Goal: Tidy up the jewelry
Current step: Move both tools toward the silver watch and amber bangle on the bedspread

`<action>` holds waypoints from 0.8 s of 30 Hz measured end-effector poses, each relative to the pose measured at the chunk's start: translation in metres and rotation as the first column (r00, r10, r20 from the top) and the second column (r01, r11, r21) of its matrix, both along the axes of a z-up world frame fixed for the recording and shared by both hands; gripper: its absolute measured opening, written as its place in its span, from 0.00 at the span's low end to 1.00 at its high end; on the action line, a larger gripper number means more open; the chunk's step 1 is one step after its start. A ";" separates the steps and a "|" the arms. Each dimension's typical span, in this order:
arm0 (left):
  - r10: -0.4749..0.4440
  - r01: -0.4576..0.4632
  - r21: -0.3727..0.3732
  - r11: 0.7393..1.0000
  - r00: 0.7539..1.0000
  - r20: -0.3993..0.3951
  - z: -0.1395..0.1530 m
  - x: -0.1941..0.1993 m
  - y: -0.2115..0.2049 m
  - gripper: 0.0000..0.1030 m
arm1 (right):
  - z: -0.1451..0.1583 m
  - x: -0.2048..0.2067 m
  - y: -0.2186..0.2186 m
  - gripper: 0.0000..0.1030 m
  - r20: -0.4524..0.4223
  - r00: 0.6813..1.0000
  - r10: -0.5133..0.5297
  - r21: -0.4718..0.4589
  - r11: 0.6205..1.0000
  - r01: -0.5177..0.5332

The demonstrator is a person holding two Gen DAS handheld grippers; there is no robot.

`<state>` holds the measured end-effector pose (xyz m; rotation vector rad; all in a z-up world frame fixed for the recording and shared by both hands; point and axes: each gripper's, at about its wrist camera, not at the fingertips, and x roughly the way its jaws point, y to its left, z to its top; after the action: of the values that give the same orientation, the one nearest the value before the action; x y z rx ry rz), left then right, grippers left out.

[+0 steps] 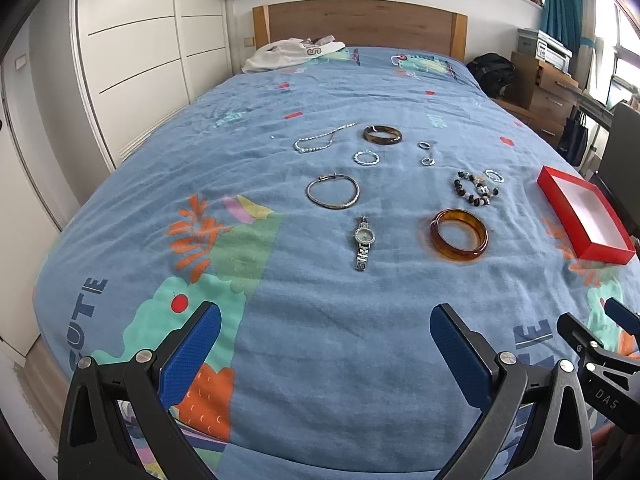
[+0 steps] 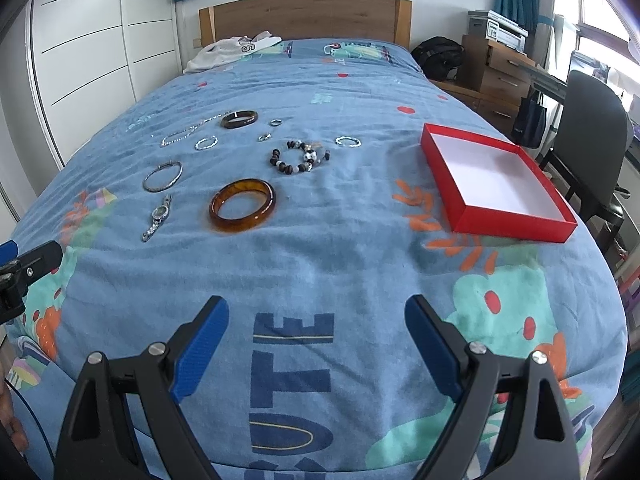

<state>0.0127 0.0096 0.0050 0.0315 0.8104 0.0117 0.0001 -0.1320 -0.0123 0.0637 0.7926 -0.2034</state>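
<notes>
Jewelry lies spread on a blue bedspread. An amber bangle (image 1: 459, 234) (image 2: 242, 205), a silver watch (image 1: 364, 243) (image 2: 157, 217), a silver hoop bracelet (image 1: 333, 191) (image 2: 162, 176), a beaded bracelet (image 1: 475, 189) (image 2: 299, 157), a dark bangle (image 1: 382, 135) (image 2: 239, 119), a pearl necklace (image 1: 320, 139) (image 2: 188, 131) and small silver rings (image 1: 426, 153) (image 2: 269, 129) lie apart. An empty red box (image 1: 584, 216) (image 2: 496, 182) sits at the right. My left gripper (image 1: 325, 330) and right gripper (image 2: 316, 322) are open and empty, near the bed's foot.
A white garment (image 1: 292, 53) lies by the wooden headboard (image 1: 360, 24). White wardrobes (image 1: 132, 48) stand to the left. A black bag (image 2: 438, 58), wooden drawers (image 2: 500, 76) and a dark chair (image 2: 592, 128) stand to the right of the bed.
</notes>
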 end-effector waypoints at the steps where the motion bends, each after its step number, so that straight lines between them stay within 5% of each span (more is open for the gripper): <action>1: -0.002 0.002 -0.002 1.000 1.000 -0.005 -0.001 0.001 0.000 0.99 | 0.000 0.001 0.000 0.87 0.000 1.000 0.000 0.001 1.000 0.000; 24: -0.032 0.033 0.008 0.999 0.997 -0.069 -0.018 0.019 -0.008 0.99 | -0.008 0.013 -0.012 0.87 -0.013 1.000 -0.017 0.014 1.000 0.018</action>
<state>0.0321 0.0012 -0.0131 0.0543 0.8784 -0.0167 0.0129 -0.1443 -0.0200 0.0832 0.8063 -0.2148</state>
